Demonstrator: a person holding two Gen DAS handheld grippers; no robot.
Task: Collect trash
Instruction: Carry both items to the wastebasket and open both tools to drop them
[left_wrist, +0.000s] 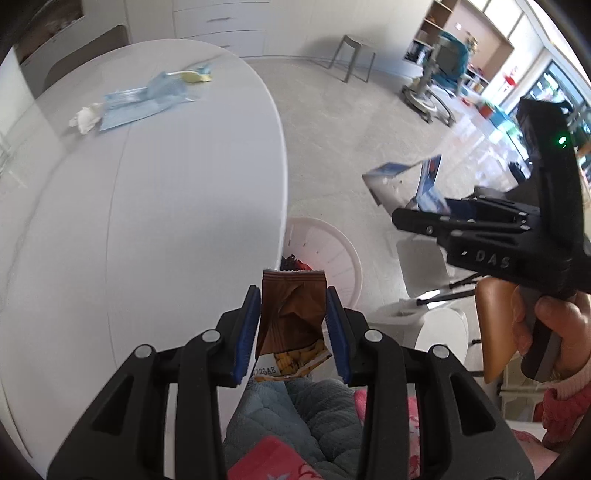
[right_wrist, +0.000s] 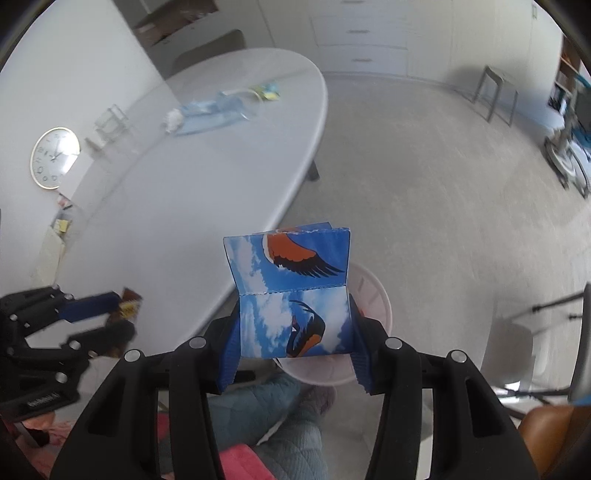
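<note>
My left gripper (left_wrist: 293, 295) is shut on a brown snack wrapper (left_wrist: 291, 317) with yellow print, held past the table's edge, above a white waste bin (left_wrist: 332, 251) on the floor. My right gripper (right_wrist: 293, 306) is shut on a blue carton (right_wrist: 291, 291) printed with an orange-winged bird, above the same white bin (right_wrist: 376, 299). In the left wrist view the right gripper (left_wrist: 402, 216) shows at the right with the blue carton (left_wrist: 424, 181) in it and a hand (left_wrist: 554, 332) on its grip. On the white oval table (left_wrist: 147, 221) lie blue plastic wrappers (left_wrist: 147, 99), a crumpled white tissue (left_wrist: 85, 118) and a yellow scrap (left_wrist: 195, 75).
The person's legs in grey quilted trousers (left_wrist: 295, 413) are below both grippers. A grey stool (left_wrist: 351, 55) and a wheeled stand (left_wrist: 428, 96) stand on the floor farther back. A brown chair back (left_wrist: 495, 325) and tripod legs (left_wrist: 450, 291) are at the right. A clock (right_wrist: 54, 157) leans by the wall.
</note>
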